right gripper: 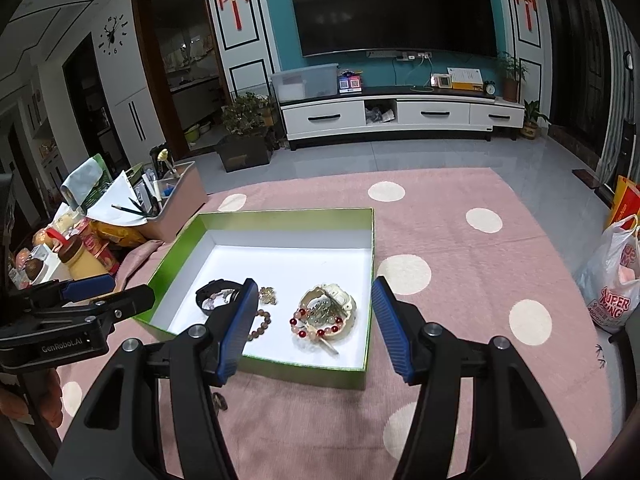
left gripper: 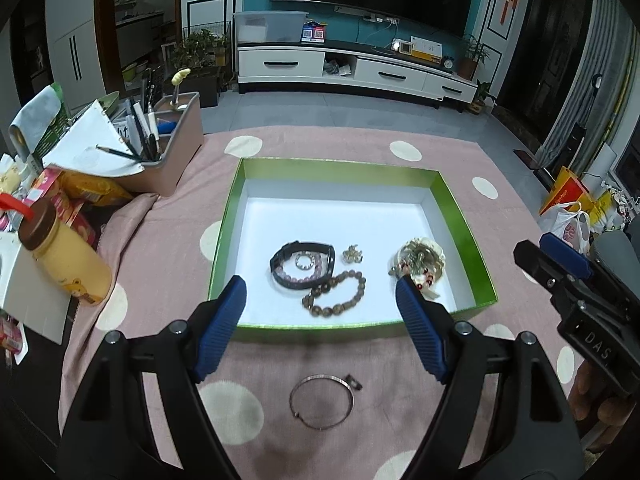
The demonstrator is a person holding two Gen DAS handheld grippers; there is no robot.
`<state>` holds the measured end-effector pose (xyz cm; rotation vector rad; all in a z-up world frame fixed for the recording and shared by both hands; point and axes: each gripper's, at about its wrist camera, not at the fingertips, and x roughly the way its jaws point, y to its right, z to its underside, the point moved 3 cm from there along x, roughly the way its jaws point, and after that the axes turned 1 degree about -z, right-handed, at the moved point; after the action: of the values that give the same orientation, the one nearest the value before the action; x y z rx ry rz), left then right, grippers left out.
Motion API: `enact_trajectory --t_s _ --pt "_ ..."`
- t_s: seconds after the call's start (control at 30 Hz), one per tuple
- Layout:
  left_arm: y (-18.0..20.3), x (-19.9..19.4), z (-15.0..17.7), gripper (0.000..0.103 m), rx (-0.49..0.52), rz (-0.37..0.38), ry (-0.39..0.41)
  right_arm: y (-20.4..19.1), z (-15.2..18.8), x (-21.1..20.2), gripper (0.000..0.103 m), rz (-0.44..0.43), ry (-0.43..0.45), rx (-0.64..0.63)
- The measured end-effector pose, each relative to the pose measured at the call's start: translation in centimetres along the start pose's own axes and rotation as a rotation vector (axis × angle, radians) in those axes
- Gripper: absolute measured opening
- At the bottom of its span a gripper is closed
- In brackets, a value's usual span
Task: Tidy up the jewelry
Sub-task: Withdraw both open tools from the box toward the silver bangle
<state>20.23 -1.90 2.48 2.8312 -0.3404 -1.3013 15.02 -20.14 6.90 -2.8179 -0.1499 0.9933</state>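
Observation:
A green-walled box (left gripper: 464, 216) with a white floor sits on the pink dotted cloth. Inside lie a black band (left gripper: 298, 249) with a pink bead bracelet, a brown bead bracelet (left gripper: 336, 292), a small gold piece (left gripper: 352, 254) and a cream shell-like dish (left gripper: 430, 252) holding red beads. A thin metal bangle (left gripper: 322, 402) lies on the cloth in front of the box, below my open, empty left gripper (left gripper: 320, 300). My right gripper (right gripper: 314, 308) is open and empty over the box's near edge (right gripper: 304, 370), above the dish (right gripper: 332, 304).
A pink organiser with pens (left gripper: 172, 148), papers, snack packs and a yellow bottle (left gripper: 66, 256) crowd the left. A white plastic bag (right gripper: 612, 280) sits at the right. The right gripper shows in the left wrist view (left gripper: 560, 276), the left gripper in the right wrist view (right gripper: 80, 300).

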Motion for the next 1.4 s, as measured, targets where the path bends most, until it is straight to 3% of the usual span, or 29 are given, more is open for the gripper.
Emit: enact_trajectory --t_s 0.5,0.83,1.1,1.4 --pt "-1.7 -2.1 4.3 0.078 -0.067 0.019 -0.025 -0.8 2.9 -2.8 0.059 -0.017 -0.015 -0.038" --pt "-3.6 -0.9 8.2 0.078 -0.131 0.032 -0.089 -1.3 6.8 -2.2 0.059 -0.052 -0.102 -0.066" --pt "-3.4 1.8 12.1 0.078 -0.118 0.015 -0.153 -2.4 11.3 0.0 0.059 -0.151 -0.201 -0.087" --pt "-3.8 4.0 14.3 0.066 -0.101 -0.009 -0.186 -4.3 13.4 1.6 0.059 -0.251 -0.241 -0.113"
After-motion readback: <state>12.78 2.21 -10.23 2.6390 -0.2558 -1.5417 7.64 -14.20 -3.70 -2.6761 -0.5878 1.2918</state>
